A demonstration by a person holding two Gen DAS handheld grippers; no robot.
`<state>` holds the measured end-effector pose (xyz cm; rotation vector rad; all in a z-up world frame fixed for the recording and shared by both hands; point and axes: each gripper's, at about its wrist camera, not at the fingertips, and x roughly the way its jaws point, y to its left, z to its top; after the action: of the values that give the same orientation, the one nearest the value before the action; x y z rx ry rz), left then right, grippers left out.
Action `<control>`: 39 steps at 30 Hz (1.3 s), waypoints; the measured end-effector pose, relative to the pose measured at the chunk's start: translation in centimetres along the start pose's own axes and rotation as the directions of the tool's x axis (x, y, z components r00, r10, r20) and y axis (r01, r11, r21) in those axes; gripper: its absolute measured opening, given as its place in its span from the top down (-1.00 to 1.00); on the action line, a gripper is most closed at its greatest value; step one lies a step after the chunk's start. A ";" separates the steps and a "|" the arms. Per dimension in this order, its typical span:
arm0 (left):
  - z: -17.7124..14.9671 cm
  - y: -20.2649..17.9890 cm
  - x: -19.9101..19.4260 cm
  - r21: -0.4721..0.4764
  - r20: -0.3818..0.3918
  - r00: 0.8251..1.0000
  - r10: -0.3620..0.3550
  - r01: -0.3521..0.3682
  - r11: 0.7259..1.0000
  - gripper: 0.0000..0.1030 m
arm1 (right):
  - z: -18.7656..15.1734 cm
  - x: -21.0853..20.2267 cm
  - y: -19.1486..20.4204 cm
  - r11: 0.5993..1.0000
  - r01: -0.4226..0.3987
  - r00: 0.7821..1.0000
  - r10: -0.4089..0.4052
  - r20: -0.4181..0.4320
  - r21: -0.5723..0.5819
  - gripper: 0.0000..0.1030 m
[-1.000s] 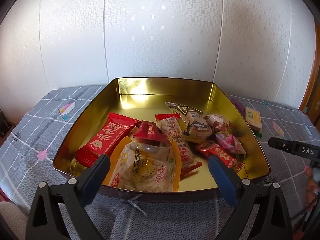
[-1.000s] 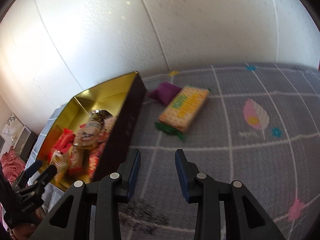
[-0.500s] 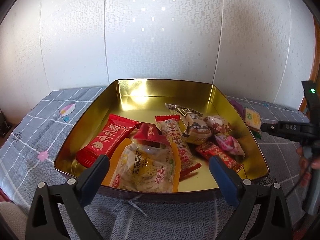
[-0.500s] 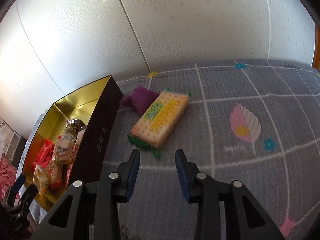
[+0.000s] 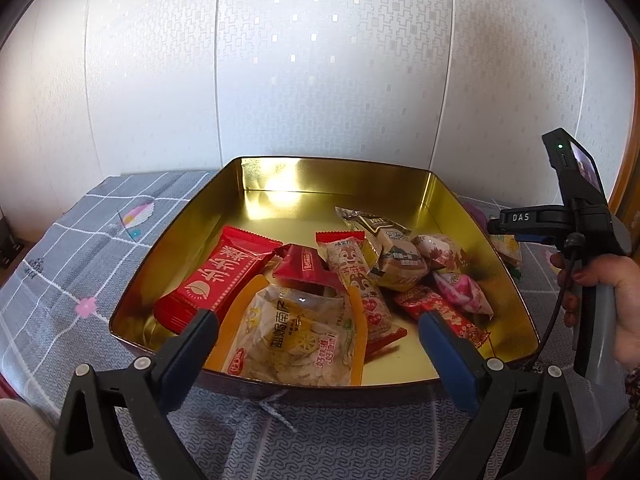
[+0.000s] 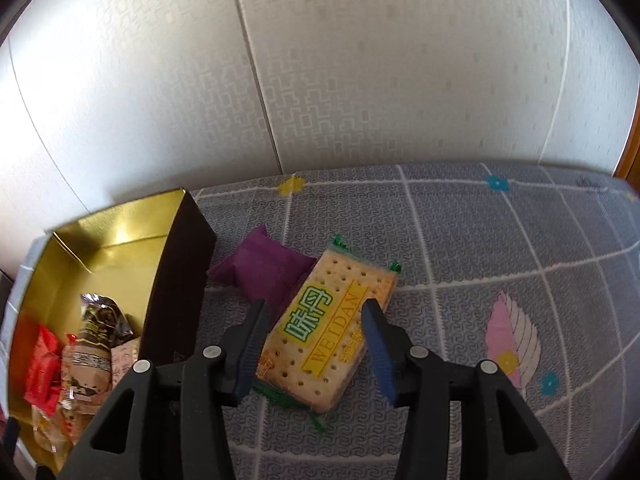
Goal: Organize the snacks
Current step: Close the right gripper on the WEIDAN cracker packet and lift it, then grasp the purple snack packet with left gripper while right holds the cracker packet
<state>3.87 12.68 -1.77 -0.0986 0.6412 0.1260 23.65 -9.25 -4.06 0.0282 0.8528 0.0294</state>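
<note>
A gold tin holds several wrapped snacks, with a red packet at the left and a clear bag of seeds in front. My left gripper is open and empty at the tin's near rim. In the right wrist view a yellow and green cracker pack lies on the cloth beside the tin, with a purple packet behind it. My right gripper is open, its fingers on either side of the cracker pack, apart from it. The right gripper also shows in the left wrist view.
A grey checked cloth with leaf and flower prints covers the table. A white patterned wall stands close behind the tin. A wooden edge shows at the far right.
My right gripper has moved forward and to the right, from beside the tin to over the cracker pack, and has opened wider. My left gripper has stayed nearly still.
</note>
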 end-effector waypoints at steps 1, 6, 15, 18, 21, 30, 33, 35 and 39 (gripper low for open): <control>0.0 0.0 0.0 0.003 0.001 1.000 0.000 0.000 1.000 -0.96 | 0.1 0.1 0.3 1.000 0.019 1.000 -0.019 -0.004 -0.011 0.02; 0.0 -0.1 0.0 0.002 0.006 1.000 0.002 -0.002 1.000 -0.96 | 0.4 0.8 1.1 0.994 0.107 0.994 -0.108 -0.027 -0.022 -0.16; 0.1 0.2 0.0 -0.014 0.002 1.000 0.003 -0.003 1.000 -0.96 | -1.5 0.7 -1.9 0.997 0.074 0.997 -0.073 -0.019 0.039 0.02; 0.1 0.1 0.1 -0.011 -0.003 1.000 0.002 -0.002 1.000 -0.96 | -2.6 -0.3 -3.4 0.999 0.050 0.999 -0.050 0.012 0.015 0.08; 0.0 -0.2 0.2 -0.002 -0.006 1.000 0.003 -0.003 1.000 -0.96 | -3.5 -1.3 -5.0 1.000 0.022 0.999 -0.023 0.023 0.015 0.08; -0.2 -1.1 0.2 0.004 -0.011 1.000 -0.013 0.013 1.000 -0.96 | -5.1 -4.1 -10.1 0.999 -0.011 1.000 0.011 -0.001 0.045 0.08; 0.4 -1.7 -0.2 -0.024 -0.003 0.999 -0.052 0.052 0.998 -0.96 | -5.2 -4.6 -11.3 1.000 0.003 1.000 -0.003 -0.010 0.029 0.08; 1.1 -2.7 -0.5 -0.018 0.002 0.997 -0.077 0.077 0.997 -0.98 | -5.4 -4.9 -12.3 1.000 0.015 1.000 -0.015 -0.007 0.022 0.08; 3.0 -6.0 -0.5 0.027 -0.008 0.991 -0.133 0.133 0.991 -0.99 | -5.6 -5.0 -13.9 0.999 0.041 0.999 -0.042 0.022 0.035 0.08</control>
<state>6.17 7.10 1.23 -0.1148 0.6408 -0.0121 16.33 -23.29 -4.53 0.0431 0.8308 -0.0250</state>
